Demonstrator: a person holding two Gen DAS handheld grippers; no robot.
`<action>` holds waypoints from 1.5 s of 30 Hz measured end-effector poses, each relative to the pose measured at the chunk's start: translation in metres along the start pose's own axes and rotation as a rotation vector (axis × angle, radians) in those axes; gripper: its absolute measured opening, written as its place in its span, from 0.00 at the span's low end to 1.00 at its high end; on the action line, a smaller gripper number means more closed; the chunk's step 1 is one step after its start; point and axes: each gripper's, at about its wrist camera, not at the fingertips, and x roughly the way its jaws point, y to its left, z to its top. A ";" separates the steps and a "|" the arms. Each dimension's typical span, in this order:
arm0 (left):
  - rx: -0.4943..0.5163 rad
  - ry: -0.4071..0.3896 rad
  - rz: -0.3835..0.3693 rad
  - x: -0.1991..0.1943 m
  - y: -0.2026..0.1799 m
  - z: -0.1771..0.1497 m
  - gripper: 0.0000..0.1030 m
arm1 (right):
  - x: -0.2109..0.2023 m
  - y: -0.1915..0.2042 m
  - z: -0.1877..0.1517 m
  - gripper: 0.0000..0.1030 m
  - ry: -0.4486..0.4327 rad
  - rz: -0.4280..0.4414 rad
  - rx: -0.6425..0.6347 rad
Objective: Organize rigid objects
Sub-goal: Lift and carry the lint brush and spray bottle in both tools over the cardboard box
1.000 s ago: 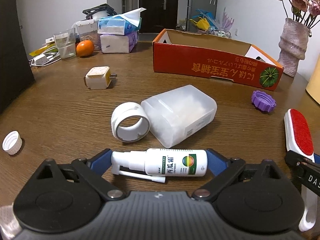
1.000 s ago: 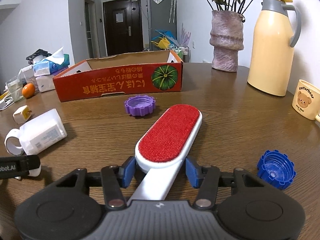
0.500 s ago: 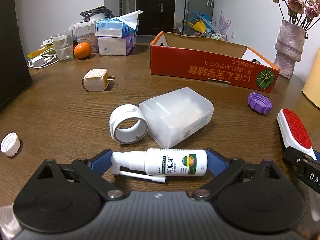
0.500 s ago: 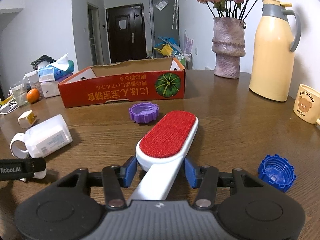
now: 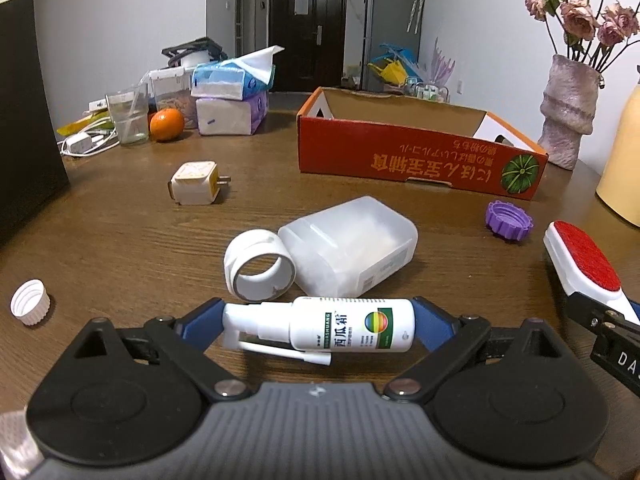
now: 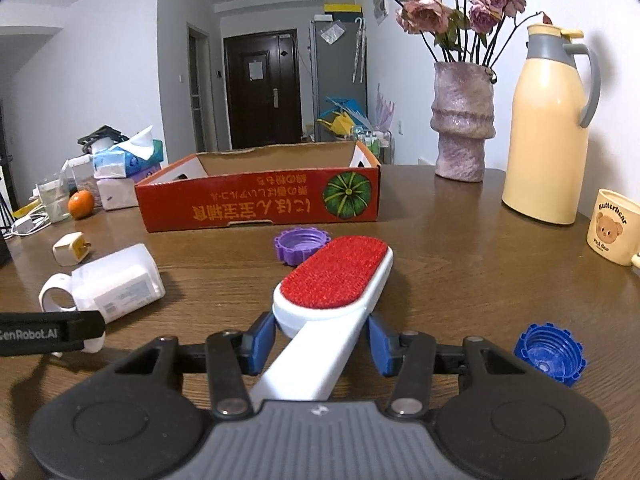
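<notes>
- left gripper (image 5: 318, 326) is pinching a small white spray bottle (image 5: 348, 329) end to end, blue pads on the nozzle cap and on the base, bottle lying crosswise, nozzle tube folded down underneath
- right gripper (image 6: 322, 338) has a lint brush (image 6: 334, 276) between its blue pads, clamped around the white handle just below the red pad, brush head sticking out forward and to the right
- the red cardboard box (image 6: 260, 204) sits open further back on the wooden table (image 6: 460, 248), well apart from both grippers
- between box and brush there's a purple cap (image 6: 301, 245), brush tip just in front of it
- a translucent white container (image 5: 352, 256) lies on its side right behind the spray bottle, with a white ring lid (image 5: 258, 270) touching its left end
- loose stuff around: blue cap (image 6: 550, 354) near the right gripper, small white cap (image 5: 30, 302) far left, a plug adapter (image 5: 196, 188) further back
- yellow thermos (image 6: 546, 128), vase (image 6: 462, 120) and a bear mug (image 6: 612, 226) off on the right side
</notes>
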 end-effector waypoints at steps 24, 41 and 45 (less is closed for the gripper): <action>0.013 -0.109 -0.044 -0.029 -0.004 0.026 0.96 | -0.022 0.009 0.024 0.47 -0.108 0.020 -0.028; 0.024 -0.171 -0.070 -0.030 -0.011 0.061 0.96 | -0.017 0.018 0.049 0.47 -0.153 0.036 -0.031; 0.021 -0.184 -0.072 -0.027 -0.012 0.071 0.96 | -0.014 0.021 0.054 0.47 -0.164 0.036 -0.038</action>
